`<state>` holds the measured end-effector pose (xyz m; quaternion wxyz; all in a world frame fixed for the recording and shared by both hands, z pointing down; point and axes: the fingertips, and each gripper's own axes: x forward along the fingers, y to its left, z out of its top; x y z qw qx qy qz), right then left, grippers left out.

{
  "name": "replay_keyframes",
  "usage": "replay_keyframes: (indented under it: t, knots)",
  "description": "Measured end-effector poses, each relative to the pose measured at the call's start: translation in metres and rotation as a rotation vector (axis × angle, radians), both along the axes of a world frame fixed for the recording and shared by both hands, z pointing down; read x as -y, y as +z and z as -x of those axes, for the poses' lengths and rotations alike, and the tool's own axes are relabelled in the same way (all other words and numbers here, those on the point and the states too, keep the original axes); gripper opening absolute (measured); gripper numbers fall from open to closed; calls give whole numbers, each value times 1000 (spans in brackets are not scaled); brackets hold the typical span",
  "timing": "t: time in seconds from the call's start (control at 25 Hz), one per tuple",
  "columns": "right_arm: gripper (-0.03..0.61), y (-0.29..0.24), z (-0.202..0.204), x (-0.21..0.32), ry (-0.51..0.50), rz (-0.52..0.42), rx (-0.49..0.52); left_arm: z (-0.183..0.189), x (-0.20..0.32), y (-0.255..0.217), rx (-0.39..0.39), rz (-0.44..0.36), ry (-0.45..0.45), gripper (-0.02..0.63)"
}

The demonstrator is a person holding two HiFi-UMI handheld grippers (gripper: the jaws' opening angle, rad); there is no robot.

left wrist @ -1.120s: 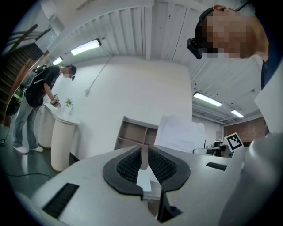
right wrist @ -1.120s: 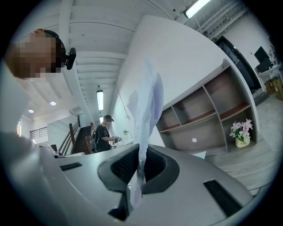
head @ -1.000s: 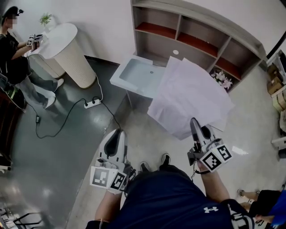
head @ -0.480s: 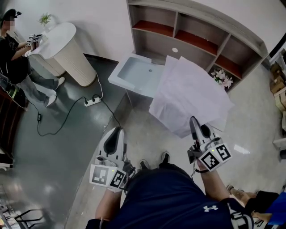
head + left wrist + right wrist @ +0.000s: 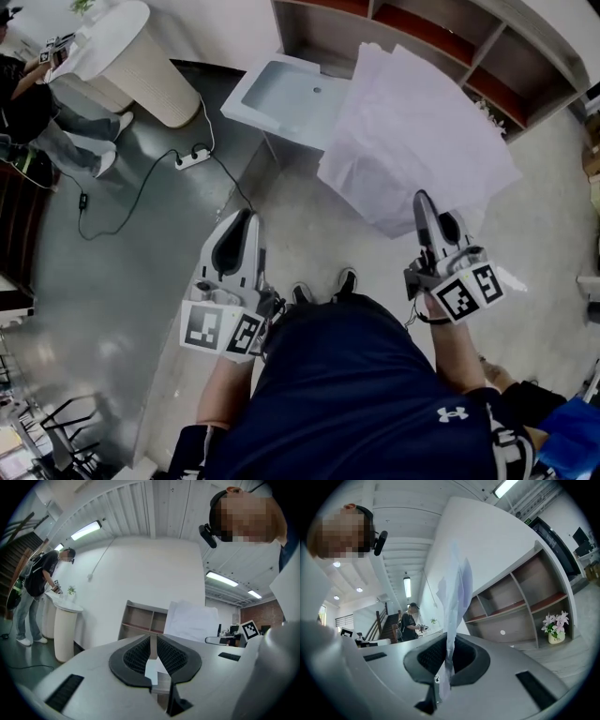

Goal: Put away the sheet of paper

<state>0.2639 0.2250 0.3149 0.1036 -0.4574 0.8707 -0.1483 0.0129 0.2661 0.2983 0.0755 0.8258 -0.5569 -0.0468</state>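
Sheet of paper (image 5: 422,131): likely light, limp, creasable; right hand-held gripper (image 5: 423,199) pinches its near edge; left hand-held gripper (image 5: 246,217) closed, empty.

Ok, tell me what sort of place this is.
Probably an indoor recording or demo space furnished like a showroom: an open shelf unit against a bare white wall, a power strip trailing across polished concrete floor, and another person working at a round pedestal table.
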Motion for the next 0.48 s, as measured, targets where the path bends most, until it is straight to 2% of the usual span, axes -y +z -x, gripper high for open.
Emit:
replay_keyframes:
  t: [0.48]
  knots:
    - [15,-3,-16,11,-39,46,0,-15,4,-11,19,34,-42,55]
